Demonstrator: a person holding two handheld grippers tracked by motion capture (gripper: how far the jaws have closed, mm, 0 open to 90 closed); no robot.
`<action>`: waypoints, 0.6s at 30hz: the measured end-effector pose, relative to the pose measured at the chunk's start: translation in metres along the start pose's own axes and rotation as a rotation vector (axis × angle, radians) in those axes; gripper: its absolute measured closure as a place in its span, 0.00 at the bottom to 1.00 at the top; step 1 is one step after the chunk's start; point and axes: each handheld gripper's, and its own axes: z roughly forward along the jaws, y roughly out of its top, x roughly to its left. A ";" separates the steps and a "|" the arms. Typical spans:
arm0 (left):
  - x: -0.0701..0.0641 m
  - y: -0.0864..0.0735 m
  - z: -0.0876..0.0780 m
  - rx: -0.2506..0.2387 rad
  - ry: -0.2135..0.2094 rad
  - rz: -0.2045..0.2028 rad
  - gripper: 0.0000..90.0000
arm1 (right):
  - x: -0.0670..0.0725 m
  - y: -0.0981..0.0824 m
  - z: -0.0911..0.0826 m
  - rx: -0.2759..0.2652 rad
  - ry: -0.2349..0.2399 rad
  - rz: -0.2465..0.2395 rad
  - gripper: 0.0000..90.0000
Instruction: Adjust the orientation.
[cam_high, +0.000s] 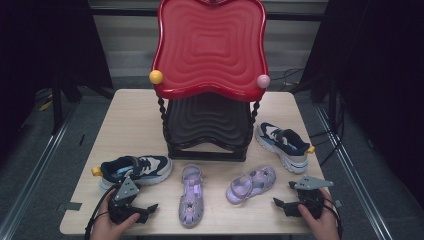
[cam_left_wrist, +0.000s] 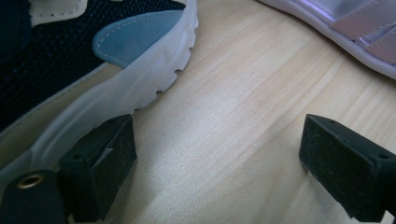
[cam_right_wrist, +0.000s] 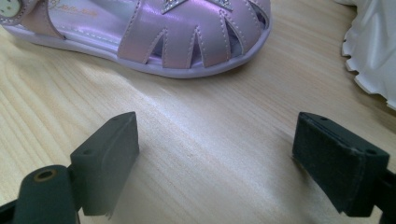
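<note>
Two navy and white sneakers and two purple sandals lie on the wooden table (cam_high: 135, 115). The left sneaker (cam_high: 132, 169) (cam_left_wrist: 93, 60) is just ahead of my left gripper (cam_high: 146, 211) (cam_left_wrist: 219, 140), whose left jaw is close to its white sole. The left sandal (cam_high: 191, 195) (cam_left_wrist: 355, 32) lies to that gripper's right. My right gripper (cam_high: 284, 194) (cam_right_wrist: 215, 135) rests low beside the toe of the right sandal (cam_high: 251, 184) (cam_right_wrist: 187, 37). The right sneaker (cam_high: 283, 145) (cam_right_wrist: 373, 46) lies beyond it. Both grippers are open with bare table between their jaws.
A two-tier rack stands at the table's middle back, with a red wavy top tray (cam_high: 210, 45) over a black lower tray (cam_high: 207, 120). A yellow knob (cam_high: 156, 77) and a pink knob (cam_high: 263, 81) cap its front posts. Dark floor surrounds the table.
</note>
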 end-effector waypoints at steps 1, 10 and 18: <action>0.000 0.000 0.000 0.000 -0.003 -0.002 0.12 | 0.000 0.000 0.000 0.000 0.000 -0.001 0.16; 0.000 0.000 0.000 0.000 0.000 0.000 0.12 | 0.000 0.000 0.000 -0.001 0.000 -0.001 0.16; -0.002 -0.001 -0.003 0.002 -0.011 -0.003 0.17 | 0.000 0.000 0.000 -0.001 0.001 -0.001 0.16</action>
